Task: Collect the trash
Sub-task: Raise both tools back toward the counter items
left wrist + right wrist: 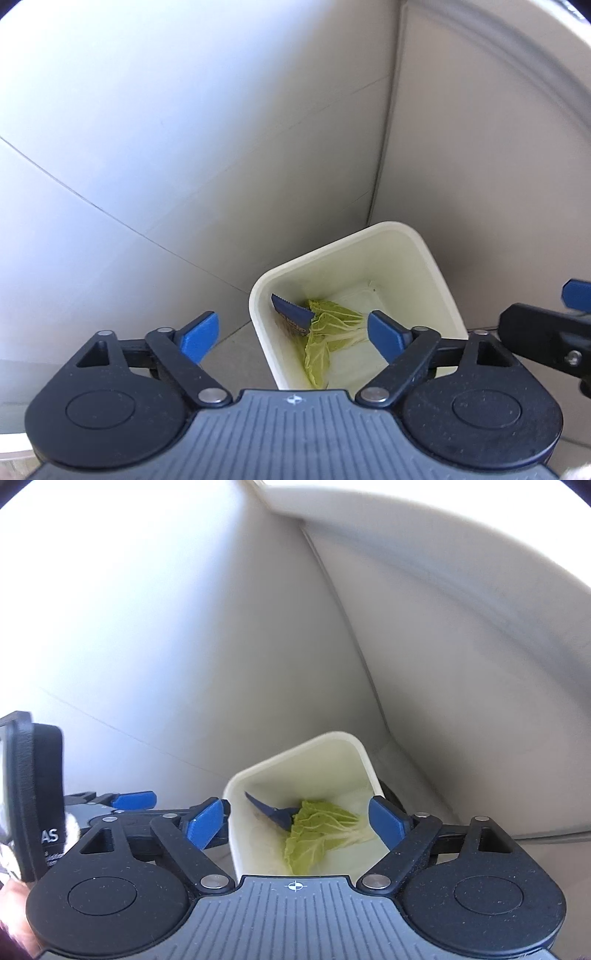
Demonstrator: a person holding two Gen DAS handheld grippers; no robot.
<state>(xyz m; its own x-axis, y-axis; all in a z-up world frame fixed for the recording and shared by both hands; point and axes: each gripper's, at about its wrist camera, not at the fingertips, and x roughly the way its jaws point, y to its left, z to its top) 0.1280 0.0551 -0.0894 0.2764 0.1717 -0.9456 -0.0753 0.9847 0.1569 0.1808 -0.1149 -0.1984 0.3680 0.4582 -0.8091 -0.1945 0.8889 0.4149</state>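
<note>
Both the left gripper [293, 332] and right gripper [297, 821] hang wide and empty above the cream bin [436, 266], presumably since the cabbage leaf [328, 325] and blue wrapper [291, 314] already lie inside.

Legible text is limited. The black device [37, 805] at the left edge of the right wrist view carries the white letters "AS", with smaller unreadable lines beneath. The dark blue wrapper [291, 315] inside the cream bin [439, 280] bears print too blurred to read.
</note>
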